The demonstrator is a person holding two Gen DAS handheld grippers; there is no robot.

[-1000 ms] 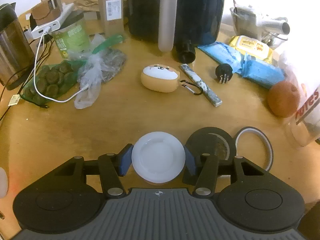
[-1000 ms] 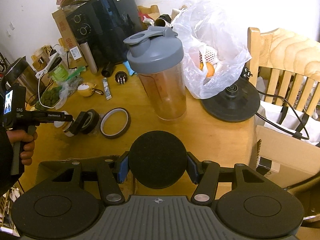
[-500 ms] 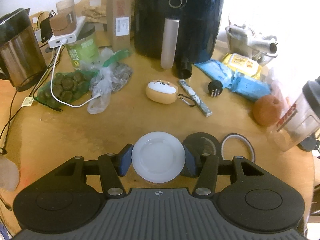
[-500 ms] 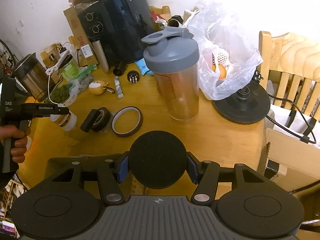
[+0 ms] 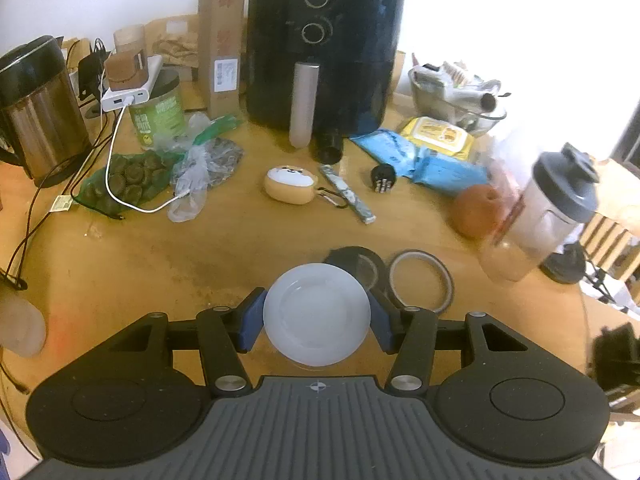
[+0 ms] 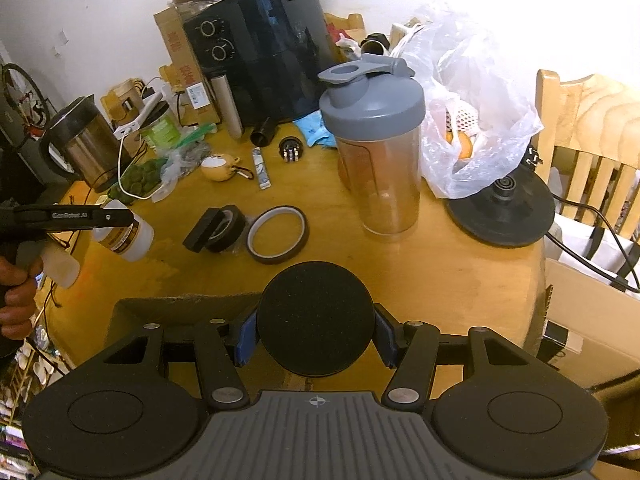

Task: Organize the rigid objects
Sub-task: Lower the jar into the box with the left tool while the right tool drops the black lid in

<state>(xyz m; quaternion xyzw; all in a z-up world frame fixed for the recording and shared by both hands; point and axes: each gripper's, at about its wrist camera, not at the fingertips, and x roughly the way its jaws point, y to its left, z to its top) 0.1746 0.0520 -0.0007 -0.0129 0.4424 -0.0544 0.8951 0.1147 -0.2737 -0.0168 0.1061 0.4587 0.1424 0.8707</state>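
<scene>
Kettle: a steel electric kettle [image 5: 38, 116] stands at the far left of the wooden table [image 5: 160, 264]; its black base [image 6: 502, 216] sits apart at the right edge
Left gripper: the left gripper [image 5: 316, 316] grips a white-lidded jar [image 5: 316, 314] by its sides, both blue pads against it; in the right wrist view the jar [image 6: 126, 234] hangs clear above the table, tilted, with a brown label; a hand [image 6: 16, 300] holds the handle
Middle of the table: a green mesh bag of dark round things [image 5: 128, 182]; a dog-faced pouch [image 5: 290, 184]; a black air fryer [image 5: 322, 48] at the back
Tape: a black tape roll [image 6: 220, 228] lies touching a thin brown tape ring [image 6: 278, 234], just beyond both grippers
Shaker: a clear shaker bottle with a grey lid [image 6: 376, 148] stands upright right of the tape, near a plastic bag of fruit [image 6: 468, 120]
Right gripper: the right gripper [image 6: 316, 340] clamps a round black-topped object [image 6: 316, 318]; what lies under that top cannot be told
</scene>
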